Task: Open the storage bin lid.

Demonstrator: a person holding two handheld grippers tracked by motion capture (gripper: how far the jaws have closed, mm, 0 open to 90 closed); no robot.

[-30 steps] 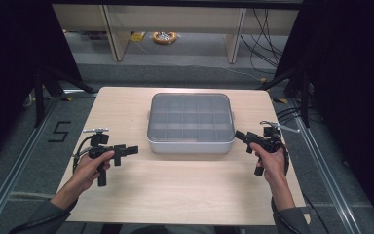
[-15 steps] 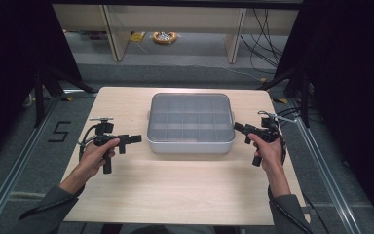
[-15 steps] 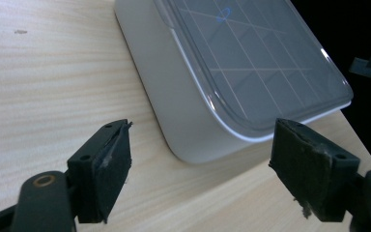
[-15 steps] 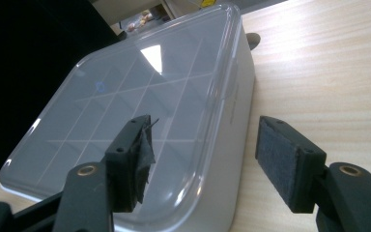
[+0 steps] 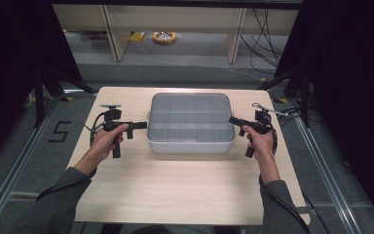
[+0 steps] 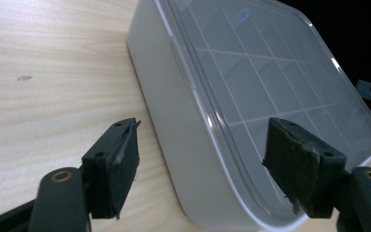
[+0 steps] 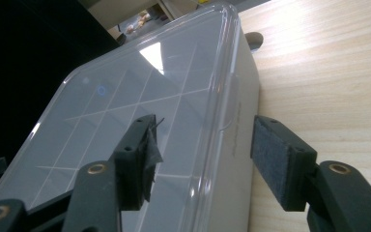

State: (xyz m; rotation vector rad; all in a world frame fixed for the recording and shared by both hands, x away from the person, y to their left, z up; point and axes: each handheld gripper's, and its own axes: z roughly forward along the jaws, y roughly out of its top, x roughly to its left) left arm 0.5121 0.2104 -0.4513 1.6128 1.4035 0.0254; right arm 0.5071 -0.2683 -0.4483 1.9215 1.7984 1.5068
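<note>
A rectangular white plastic box [image 5: 191, 142] with rounded corners stands at the middle of the pale wood-grain table [image 5: 175, 190], covered by a clear, glossy lid [image 5: 191, 119] through which a grid of square compartments shows. The left gripper [image 5: 143, 125] is at the box's left end, its jaws apart and just closing, one frayed black foam pad [image 6: 123, 159] beside the smooth white wall and the other over the lid's rim, neither pressing. The right gripper [image 5: 232, 120] is at the right end, its jaws likewise apart and just closing, straddling the lid's raised edge without clamping it.
</note>
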